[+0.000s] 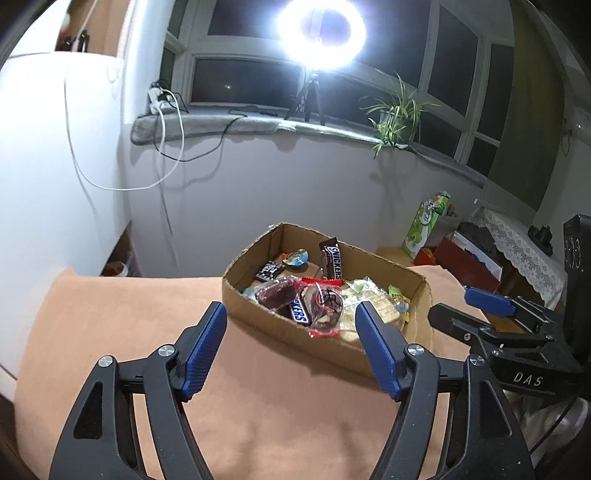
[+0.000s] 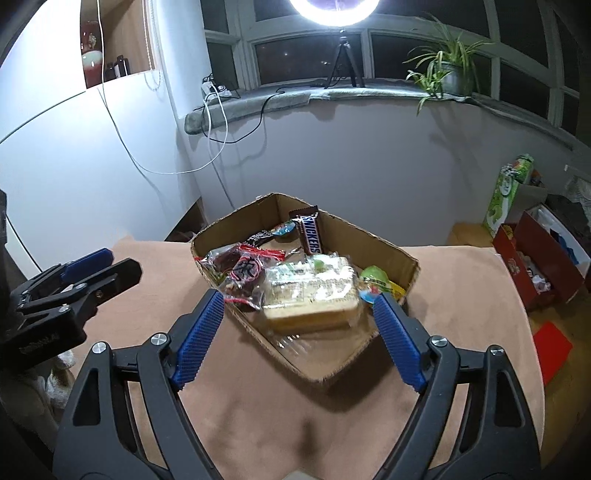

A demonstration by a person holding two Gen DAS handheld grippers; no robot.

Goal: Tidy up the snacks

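An open cardboard box (image 1: 258,321) (image 2: 354,236) sits on a peach-covered table. It holds a Snickers bar (image 1: 332,258) (image 2: 309,232) propped upright, a clear bag with a red seal (image 1: 325,302) (image 2: 243,273), a wrapped pale cake (image 1: 373,302) (image 2: 312,295) and small sweets. My left gripper (image 1: 291,308) hovers in front of the box's near wall, open, with nothing between its blue pads. My right gripper (image 2: 298,298) is open wide before the box's near corner, also holding nothing. Each gripper shows in the other's view: the right gripper (image 1: 461,308) beside the box, the left gripper (image 2: 110,262) left of it.
The peach cloth (image 1: 147,332) covers the table around the box. A ring light on a tripod (image 1: 321,33) and a potted plant (image 2: 450,74) stand on the windowsill behind. To the right are a green carton (image 2: 506,192) and a red box (image 2: 535,258); cables hang down the wall.
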